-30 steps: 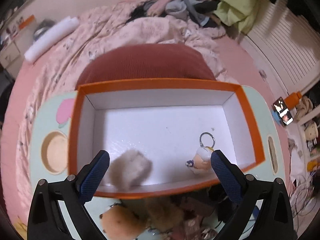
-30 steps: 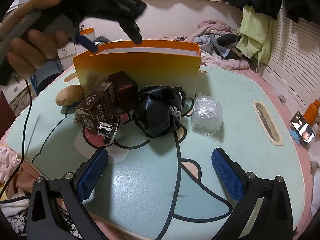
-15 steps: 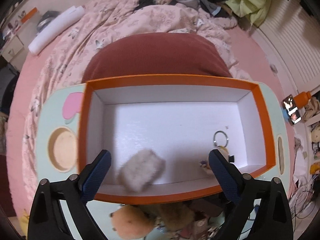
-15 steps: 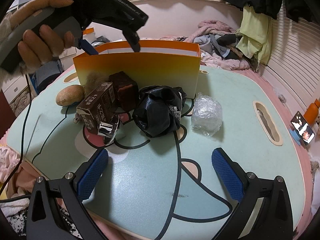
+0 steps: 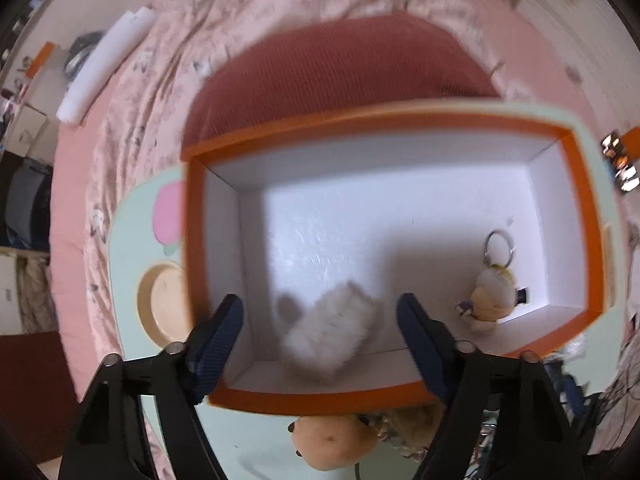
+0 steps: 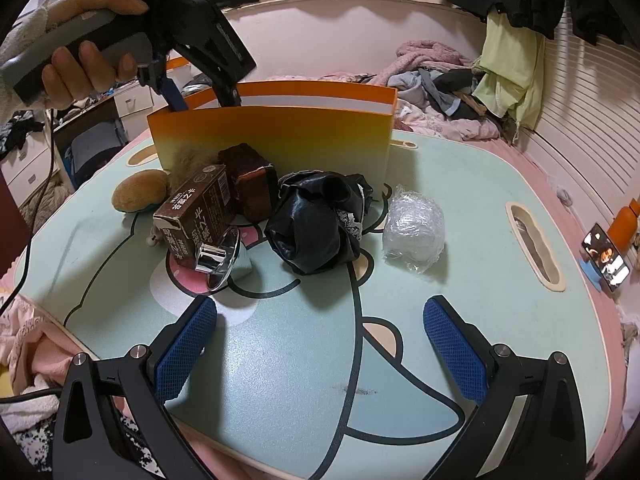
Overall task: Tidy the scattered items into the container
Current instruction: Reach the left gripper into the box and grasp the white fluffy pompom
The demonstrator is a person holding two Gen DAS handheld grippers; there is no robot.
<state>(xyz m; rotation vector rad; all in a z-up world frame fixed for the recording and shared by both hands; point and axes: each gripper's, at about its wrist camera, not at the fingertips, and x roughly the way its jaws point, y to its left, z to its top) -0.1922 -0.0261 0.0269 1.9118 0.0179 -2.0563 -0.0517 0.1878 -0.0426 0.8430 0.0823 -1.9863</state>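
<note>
The orange box [image 5: 192,240] with a white inside stands on the pale green table [image 6: 460,184]. On its floor lie a fluffy white pouch [image 5: 332,332] and a small doll keychain [image 5: 490,296]. My left gripper [image 5: 318,302] points down into the box above the pouch, its jaws closing, pads clear of the pouch. In the right wrist view a hand holds the left gripper [image 6: 204,102] over the box [image 6: 272,136]. My right gripper [image 6: 320,320] hangs open and empty over the table. Before the box lie a brown carton [image 6: 196,212], brown block [image 6: 250,176], black bag [image 6: 320,224], clear wrap ball [image 6: 414,228], chrome piece [image 6: 218,260] and tan plush [image 6: 140,196].
A dark red cushion [image 5: 340,76] and a pink quilt lie behind the box. Piled clothes [image 6: 448,84] sit at the back right. A lit phone [image 6: 606,258] and an orange bottle [image 6: 628,220] stand off the table's right edge. A cable hangs at the left.
The left gripper has tipped further down over the box and its jaws have narrowed. The fluffy pouch stays on the box floor. The right gripper has not moved.
</note>
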